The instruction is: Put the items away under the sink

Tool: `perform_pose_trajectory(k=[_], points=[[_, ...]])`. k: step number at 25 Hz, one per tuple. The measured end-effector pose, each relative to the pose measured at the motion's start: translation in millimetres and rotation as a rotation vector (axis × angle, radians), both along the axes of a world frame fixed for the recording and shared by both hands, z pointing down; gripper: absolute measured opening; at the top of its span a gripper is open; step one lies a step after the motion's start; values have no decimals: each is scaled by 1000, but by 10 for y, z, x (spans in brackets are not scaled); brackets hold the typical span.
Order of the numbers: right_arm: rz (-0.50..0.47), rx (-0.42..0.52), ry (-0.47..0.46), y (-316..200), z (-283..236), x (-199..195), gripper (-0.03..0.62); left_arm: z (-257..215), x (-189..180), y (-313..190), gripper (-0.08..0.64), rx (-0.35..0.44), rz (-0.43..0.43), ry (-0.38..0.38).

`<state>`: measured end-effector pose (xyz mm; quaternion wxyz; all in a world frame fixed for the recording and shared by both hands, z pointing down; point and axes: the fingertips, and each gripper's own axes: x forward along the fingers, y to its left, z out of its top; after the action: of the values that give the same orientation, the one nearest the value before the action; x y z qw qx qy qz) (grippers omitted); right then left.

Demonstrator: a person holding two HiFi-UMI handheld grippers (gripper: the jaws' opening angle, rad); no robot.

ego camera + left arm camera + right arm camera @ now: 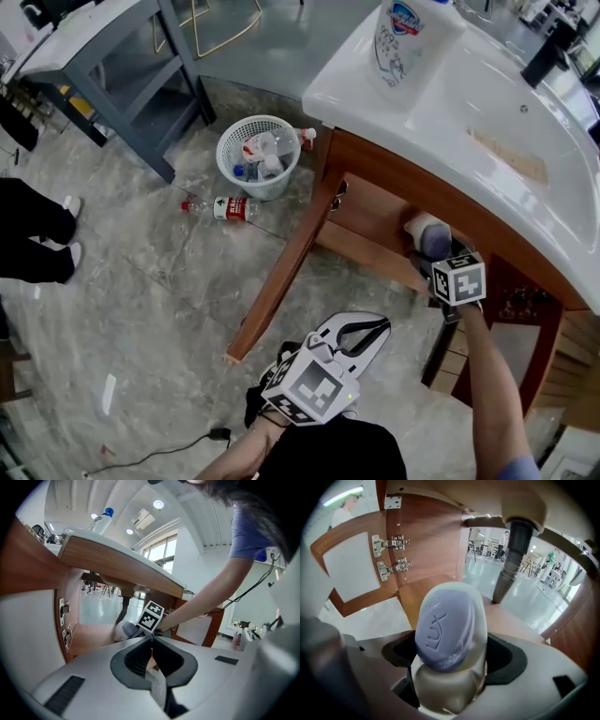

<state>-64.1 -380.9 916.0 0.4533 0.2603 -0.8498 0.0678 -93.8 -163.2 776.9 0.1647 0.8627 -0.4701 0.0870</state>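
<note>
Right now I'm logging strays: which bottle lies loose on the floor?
The red-labelled bottle beside the basket; the purple-capped bottle sits in the right gripper.

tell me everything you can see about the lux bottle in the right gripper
The Lux bottle has a pale, pearly plastic body and a closed lavender oval cap embossed LUX, which faces the gripper's camera. The jaws of the right gripper clamp its body. It sits inside the open wooden cabinet under the sink, in front of the drain pipe. Its base is hidden.
</note>
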Motion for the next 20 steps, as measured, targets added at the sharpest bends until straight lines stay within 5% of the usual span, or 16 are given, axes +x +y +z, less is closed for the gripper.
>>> perform_pose_trajectory(k=[9, 13, 20], points=[[-84, 178, 190, -122, -101, -31, 440, 26, 181, 64, 17, -11, 27, -33], [-17, 192, 160, -46, -222, 60, 439, -55, 193, 119, 17, -25, 24, -19], [151, 46, 25, 356, -496, 320, 439, -401, 231, 228, 17, -54, 29, -7]])
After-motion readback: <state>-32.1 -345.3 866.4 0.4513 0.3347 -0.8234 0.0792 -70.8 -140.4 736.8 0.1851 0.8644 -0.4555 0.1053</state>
